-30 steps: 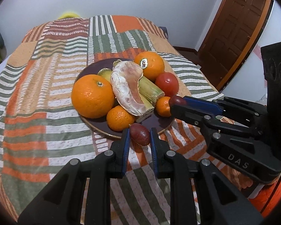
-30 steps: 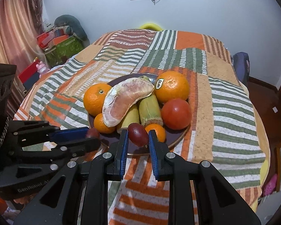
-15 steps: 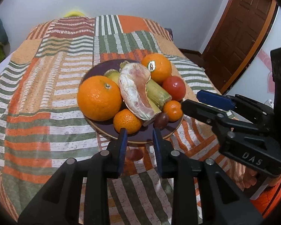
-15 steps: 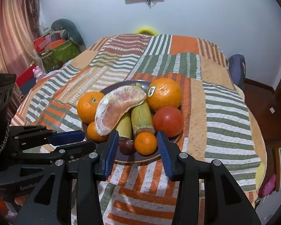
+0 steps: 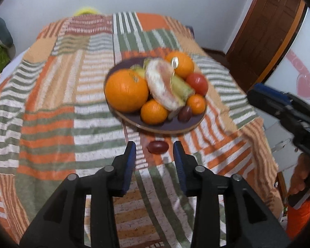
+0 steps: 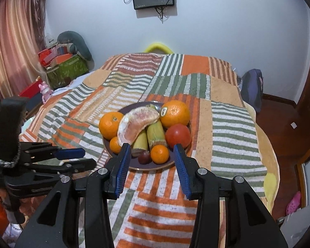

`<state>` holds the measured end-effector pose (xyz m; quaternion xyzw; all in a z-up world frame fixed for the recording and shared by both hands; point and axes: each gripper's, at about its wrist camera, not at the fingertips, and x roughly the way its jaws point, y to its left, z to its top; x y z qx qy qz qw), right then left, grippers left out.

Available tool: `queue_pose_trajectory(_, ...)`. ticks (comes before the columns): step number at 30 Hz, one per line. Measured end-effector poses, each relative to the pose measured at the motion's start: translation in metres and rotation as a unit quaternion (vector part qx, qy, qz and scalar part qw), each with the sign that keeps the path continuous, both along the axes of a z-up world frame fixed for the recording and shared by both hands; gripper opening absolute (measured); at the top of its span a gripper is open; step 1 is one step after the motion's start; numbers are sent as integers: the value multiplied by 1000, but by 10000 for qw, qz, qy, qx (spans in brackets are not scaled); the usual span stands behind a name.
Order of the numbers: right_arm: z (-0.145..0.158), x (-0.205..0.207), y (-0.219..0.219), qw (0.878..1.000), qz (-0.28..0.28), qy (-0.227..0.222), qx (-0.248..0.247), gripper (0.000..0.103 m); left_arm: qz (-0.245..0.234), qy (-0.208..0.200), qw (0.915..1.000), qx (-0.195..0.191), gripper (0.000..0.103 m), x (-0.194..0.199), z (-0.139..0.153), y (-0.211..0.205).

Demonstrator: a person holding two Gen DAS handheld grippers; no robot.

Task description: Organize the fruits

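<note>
A dark red grape-like fruit (image 5: 157,147) is lying on the striped blanket (image 5: 51,124), just in front of the dark plate (image 5: 134,122) and off its rim, and my left gripper (image 5: 154,150) is hanging over it with both jaws spread wide, gripping nothing. The left view is smearing badly, so I am only guessing it is a grape or small plum. A second dark fruit (image 6: 144,158) is sitting on the plate's near edge, beside a small tangerine (image 6: 159,154); my right gripper (image 6: 151,155) is framing those two from above, its jaws also apart and empty, and its blue pads (image 6: 123,161) are covering the plate's rim on both sides. Behind them the pile is crowding together: a peeled pomelo wedge (image 6: 137,123) is leaning across two green-yellow stalks (image 6: 156,134) whose far ends are hiding under it, a tomato (image 6: 178,135) is resting at the right, a stickered orange (image 6: 175,114) is sitting at the back, and another orange (image 6: 110,124) with a little tangerine (image 6: 115,144) is filling the left side. The left gripper is showing again at the right view's edge, partly cut off by the frame.
</note>
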<state>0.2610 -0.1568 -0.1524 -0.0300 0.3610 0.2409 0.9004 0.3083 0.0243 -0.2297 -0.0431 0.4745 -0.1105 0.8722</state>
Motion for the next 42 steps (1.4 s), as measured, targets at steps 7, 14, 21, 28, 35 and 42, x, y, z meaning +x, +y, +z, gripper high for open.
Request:
queue_pose_trajectory(7, -21, 4, -11, 9997, -91, 229, -58, 39, -47, 314, 9992, 237, 37, 16, -33, -15)
queue_pose_trajectory(14, -34, 10, -19, 9990, -159, 413, 55, 39, -55, 180, 9993, 332, 35, 18, -38, -21)
queue_pose_trajectory(21, -39, 8, -21, 9988, -153, 455, 107, 39, -201, 40, 9990, 394, 25, 16, -33, -27)
queue_pose_trajectory(28, -39, 11, -27, 9986, -212, 458, 158, 39, -279, -195, 9992, 214, 25, 6, -11, -31)
queue_pose_trajectory(35, -39, 11, -27, 9987, -199, 446, 161, 39, -7, -220, 9995, 216, 25, 25, -9, -38)
queue_pose_trajectory(42, -34, 10, -26, 9991, -161, 353, 161, 39, 34, -299, 9988, 395, 42, 24, -12, -41)
